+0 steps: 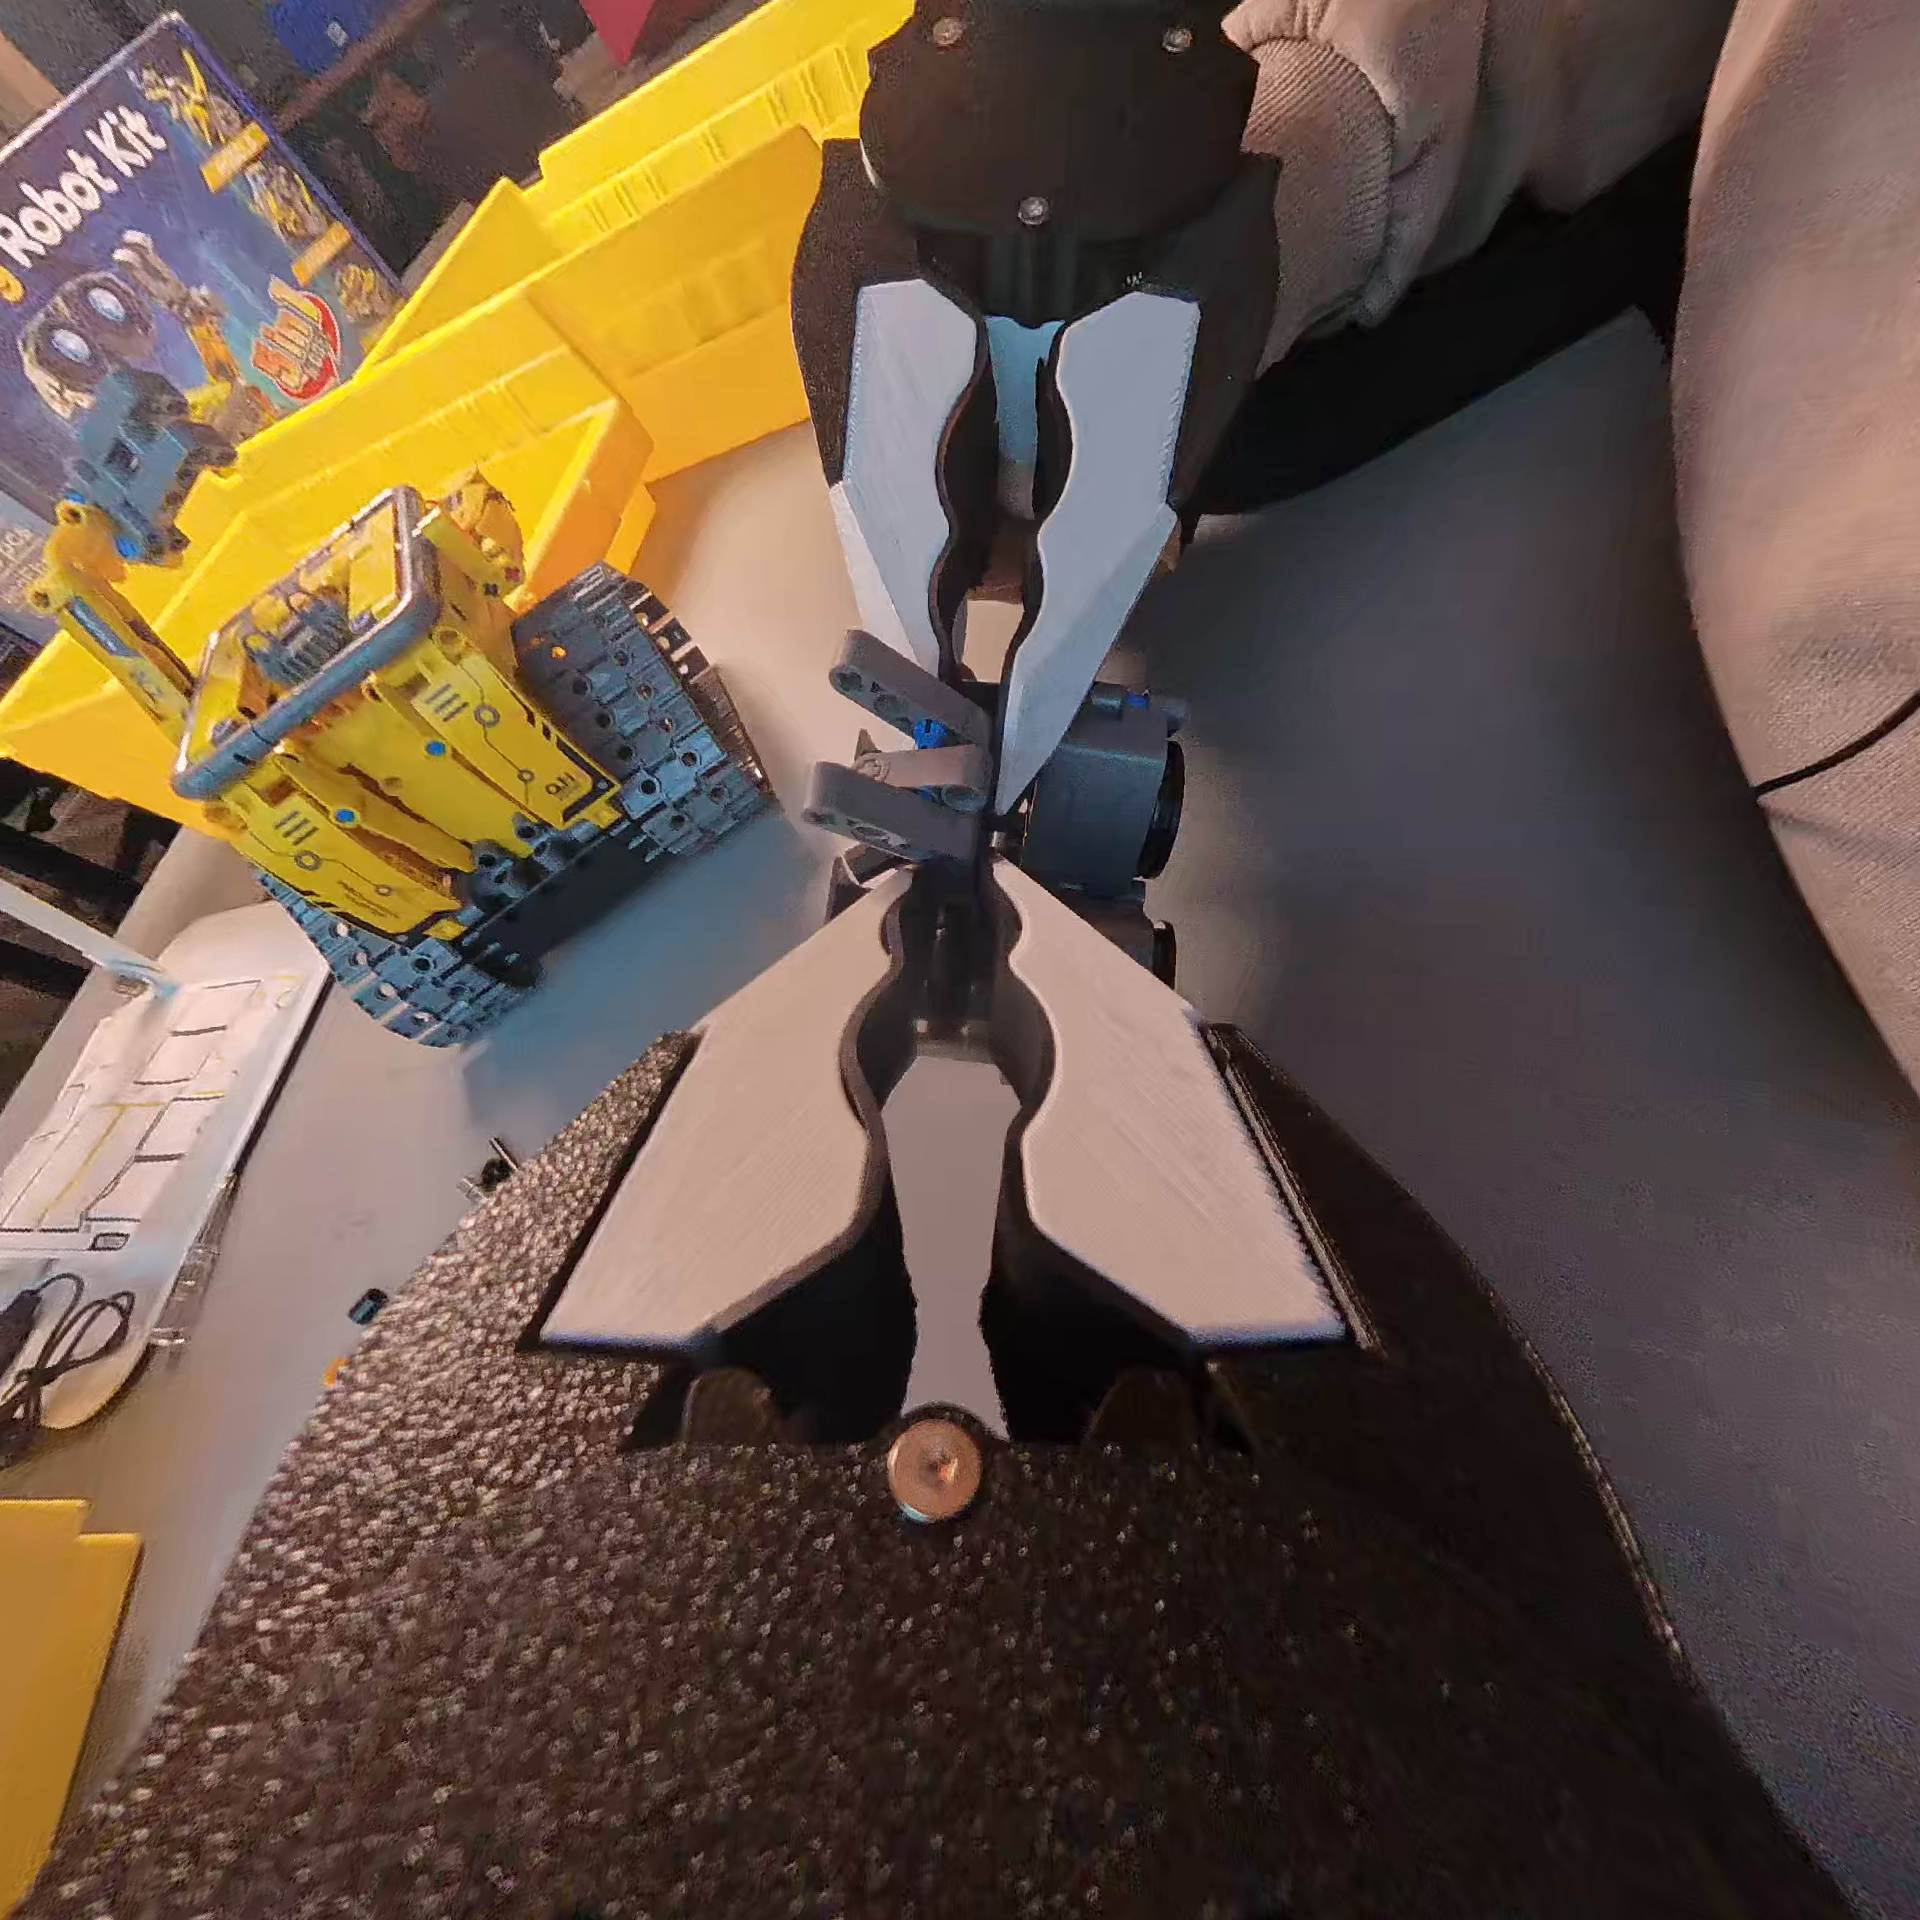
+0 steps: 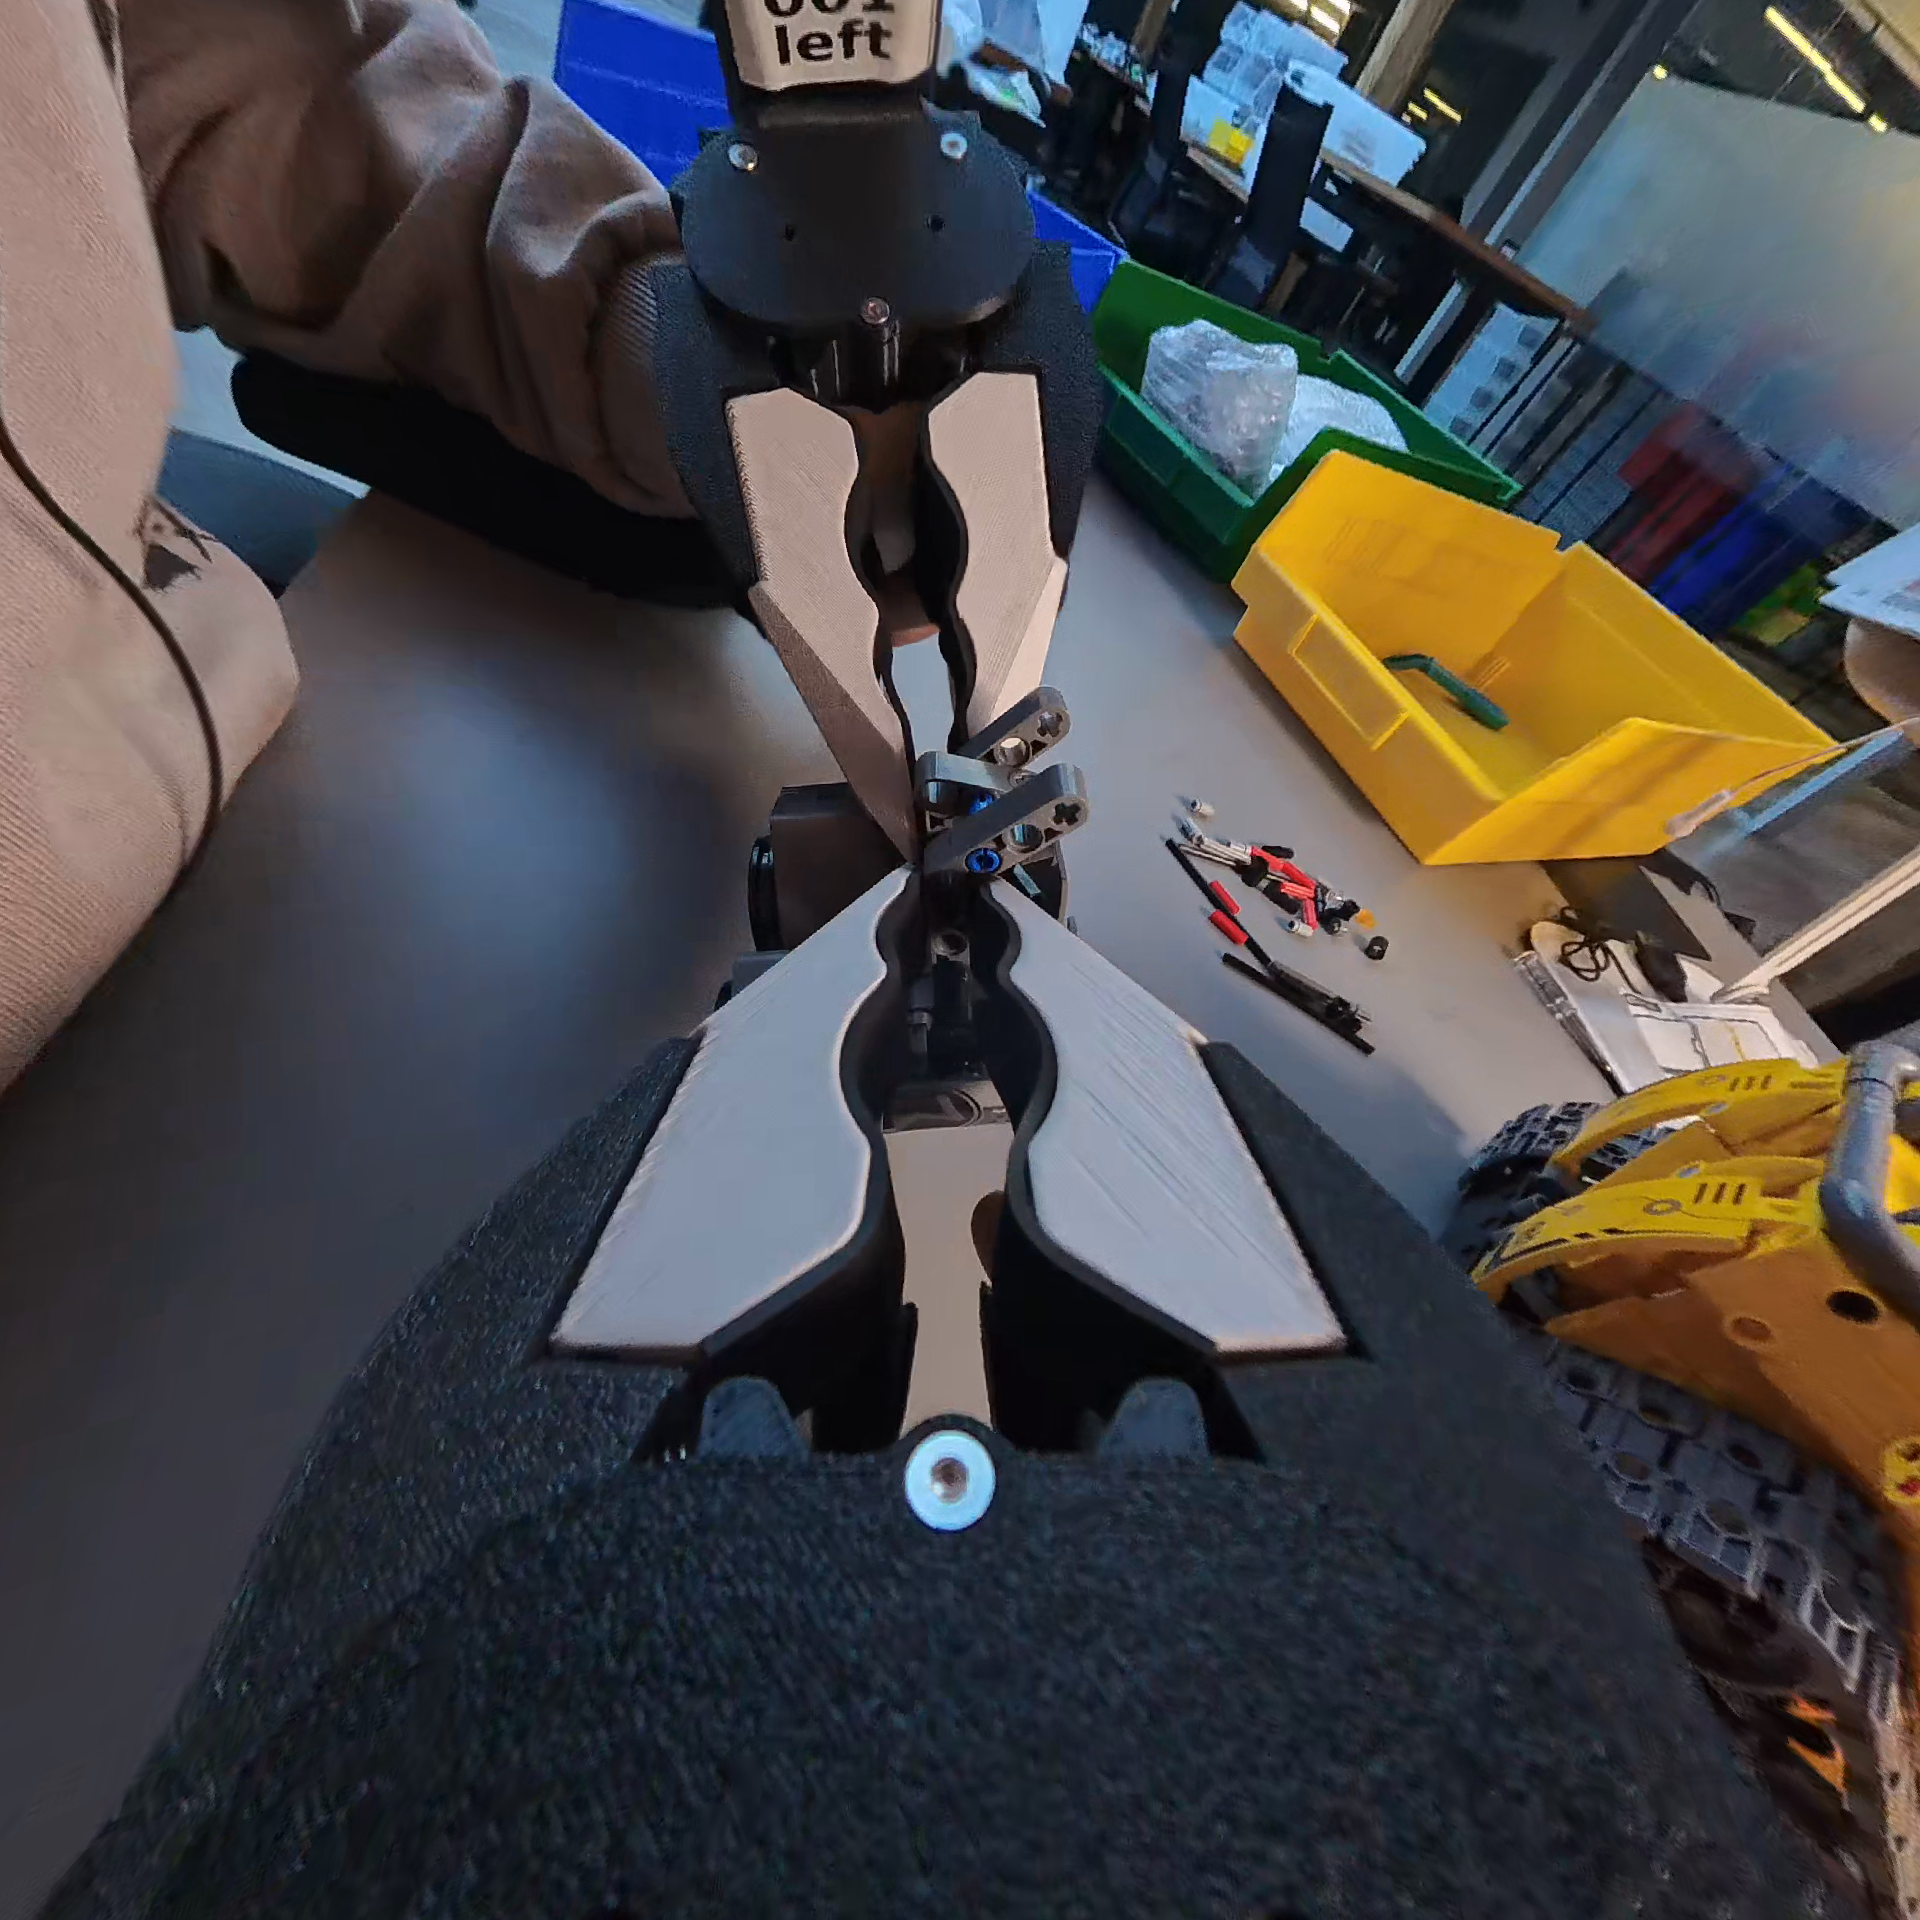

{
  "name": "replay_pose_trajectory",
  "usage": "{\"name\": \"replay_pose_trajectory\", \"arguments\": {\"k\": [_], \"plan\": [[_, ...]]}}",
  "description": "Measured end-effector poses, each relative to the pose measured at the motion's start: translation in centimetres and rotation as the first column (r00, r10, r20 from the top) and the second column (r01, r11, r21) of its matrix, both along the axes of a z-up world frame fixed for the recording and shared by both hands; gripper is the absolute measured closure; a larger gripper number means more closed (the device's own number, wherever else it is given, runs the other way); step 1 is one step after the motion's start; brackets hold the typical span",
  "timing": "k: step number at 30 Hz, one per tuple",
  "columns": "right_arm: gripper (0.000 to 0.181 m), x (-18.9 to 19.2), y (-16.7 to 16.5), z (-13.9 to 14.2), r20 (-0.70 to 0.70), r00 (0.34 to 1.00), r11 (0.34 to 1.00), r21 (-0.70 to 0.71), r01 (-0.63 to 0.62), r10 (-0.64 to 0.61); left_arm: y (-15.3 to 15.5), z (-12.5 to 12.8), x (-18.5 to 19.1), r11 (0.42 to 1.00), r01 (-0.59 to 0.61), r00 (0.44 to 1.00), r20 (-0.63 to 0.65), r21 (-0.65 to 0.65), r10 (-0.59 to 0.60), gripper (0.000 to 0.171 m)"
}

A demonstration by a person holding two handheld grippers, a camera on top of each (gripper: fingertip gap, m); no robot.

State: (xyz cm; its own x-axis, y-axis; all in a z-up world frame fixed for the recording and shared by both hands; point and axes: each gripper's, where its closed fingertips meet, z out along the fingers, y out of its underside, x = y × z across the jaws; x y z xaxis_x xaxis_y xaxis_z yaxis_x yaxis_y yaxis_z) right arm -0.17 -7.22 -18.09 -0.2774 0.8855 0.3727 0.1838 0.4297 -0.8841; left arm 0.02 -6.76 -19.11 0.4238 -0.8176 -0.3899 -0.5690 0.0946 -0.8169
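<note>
A small grey brick assembly [image 1: 904, 769] of short holed beams, blue pins and a dark grey motor-like block [image 1: 1101, 800] sits just above the grey table [image 1: 1455, 987]. My left gripper [image 1: 951, 878] is shut on its near end. My right gripper [image 1: 987, 790] comes from the opposite side, tip to tip, and is shut on the same assembly. In the right wrist view my right gripper [image 2: 940, 883] pinches the dark lower part, the left gripper [image 2: 925, 831] meets it from above, and the grey beams [image 2: 1018, 800] stick out to the right.
A yellow tracked robot model [image 1: 416, 748] stands left of the grippers; it shows at the right in the other view [image 2: 1714, 1299]. Yellow bins [image 2: 1507, 675], a green bin [image 2: 1195, 436], loose small parts [image 2: 1278, 904], a printed box [image 1: 135, 291], a paper sheet [image 1: 135, 1091] and a person's beige sleeve [image 2: 312, 260] surround them.
</note>
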Motion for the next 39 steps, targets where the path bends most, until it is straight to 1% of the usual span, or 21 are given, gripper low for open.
{"name": "replay_pose_trajectory", "arguments": {"k": [3, 9, 12, 16, 17, 18, 19, 20, 21, 22, 23, 24, 26, 27, 29, 33, 37, 39], "plan": [[0.176, 0.0, 0.0, 0.4, 0.0, 1.0, 0.998, -0.056, -0.007, 0.007, -0.2, 0.6, -0.1, 0.999, 0.013, 0.999, 0.05, -0.032, -0.011, 0.165], [0.176, 0.4, 0.2, 0.1, 0.034, 0.998, 0.972, -0.234, -0.039, 0.049, -0.3, 0.3, -0.1, 0.982, 0.059, 0.988, 0.154, -0.181, -0.031, 0.166], [0.175, 0.6, 0.0, -0.1, 0.047, 0.996, 0.959, -0.279, -0.057, 0.073, -0.7, 0.1, 0.0, 0.97, 0.078, 0.983, 0.182, -0.229, -0.036, 0.167], [0.175, 0.7, 0.2, 0.2, 0.044, 0.995, 0.944, -0.325, -0.067, 0.085, -0.8, 0.6, 0.0, 0.957, 0.095, 0.97, 0.241, -0.275, -0.027, 0.167], [0.175, 1.3, 1.0, 0.1, 0.055, 0.996, 0.946, -0.322, -0.049, 0.071, -0.6, 0.5, -0.7, 0.957, 0.071, 0.972, 0.234, -0.281, -0.003, 0.171], [0.175, 2.7, 3.7, 0.7, 0.028, 1.0, 0.924, -0.383, 0.021, -0.011, 0.7, 0.2, -3.9, 0.961, -0.039, 0.972, 0.213, -0.274, 0.1, 0.171], [0.176, 3.6, 5.3, 1.5, -0.009, 0.999, 0.888, -0.458, 0.042, -0.052, 1.0, 1.1, -6.1, 0.938, -0.034, 0.925, 0.345, -0.344, 0.16, 0.171], [0.175, 3.0, 4.0, 0.7, 0.024, 1.0, 0.925, -0.379, 0.027, -0.02, 0.5, 0.8, -5.5, 0.932, 0.003, 0.921, 0.364, -0.362, 0.139, 0.171], [0.175, 1.8, 1.8, -0.4, 0.072, 0.996, 0.949, -0.315, -0.023, 0.048, 0.1, -0.5, -3.3, 0.944, 0.022, 0.963, 0.26, -0.33, 0.069, 0.171], [0.174, 1.1, 1.0, -0.5, 0.077, 0.994, 0.947, -0.315, -0.053, 0.081, 0.1, -0.9, -1.7, 0.947, 0.044, 0.977, 0.214, -0.317, 0.026, 0.171], [0.175, 1.0, 1.8, 0.1, 0.05, 0.997, 0.938, -0.345, -0.043, 0.064, 0.5, -0.1, -1.5, 0.948, 0.055, 0.971, 0.238, -0.314, 0.022, 0.171], [0.175, 1.2, 2.7, 0.6, 0.037, 0.998, 0.923, -0.383, -0.027, 0.045, 0.9, 0.7, -1.9, 0.937, 0.069, 0.956, 0.29, -0.343, 0.036, 0.171], [0.174, 1.5, 3.2, 0.6, 0.032, 0.999, 0.906, -0.423, -0.015, 0.032, 1.5, 1.1, -2.8, 0.931, 0.051, 0.934, 0.346, -0.362, 0.084, 0.171], [0.174, 1.5, 3.0, 0.8, 0.023, 0.999, 0.9, -0.435, -0.021, 0.034, 1.3, 1.2, -2.8, 0.921, 0.068, 0.919, 0.383, -0.383, 0.091, 0.171], [0.174, 1.4, 3.1, 1.0, 0.018, 0.999, 0.892, -0.451, -0.018, 0.029, 0.8, 1.6, -2.5, 0.915, 0.095, 0.899, 0.429, -0.393, 0.091, 0.159], [0.174, 1.0, 2.6, 0.8, 0.032, 0.999, 0.896, -0.444, -0.016, 0.034, 0.5, 1.8, -1.9, 0.927, 0.085, 0.905, 0.417, -0.366, 0.082, 0.151], [0.174, 0.3, 2.4, 0.5, 0.058, 0.998, 0.87, -0.492, -0.004, 0.038, 0.3, 1.4, -0.6, 0.894, 0.122, 0.896, 0.435, -0.431, 0.087, 0.155], [0.174, 0.0, 2.4, 0.3, 0.079, 0.996, 0.845, -0.535, 0.009, 0.04, 0.3, 1.2, -0.1, 0.882, 0.129, 0.894, 0.439, -0.454, 0.094, 0.159]]}}
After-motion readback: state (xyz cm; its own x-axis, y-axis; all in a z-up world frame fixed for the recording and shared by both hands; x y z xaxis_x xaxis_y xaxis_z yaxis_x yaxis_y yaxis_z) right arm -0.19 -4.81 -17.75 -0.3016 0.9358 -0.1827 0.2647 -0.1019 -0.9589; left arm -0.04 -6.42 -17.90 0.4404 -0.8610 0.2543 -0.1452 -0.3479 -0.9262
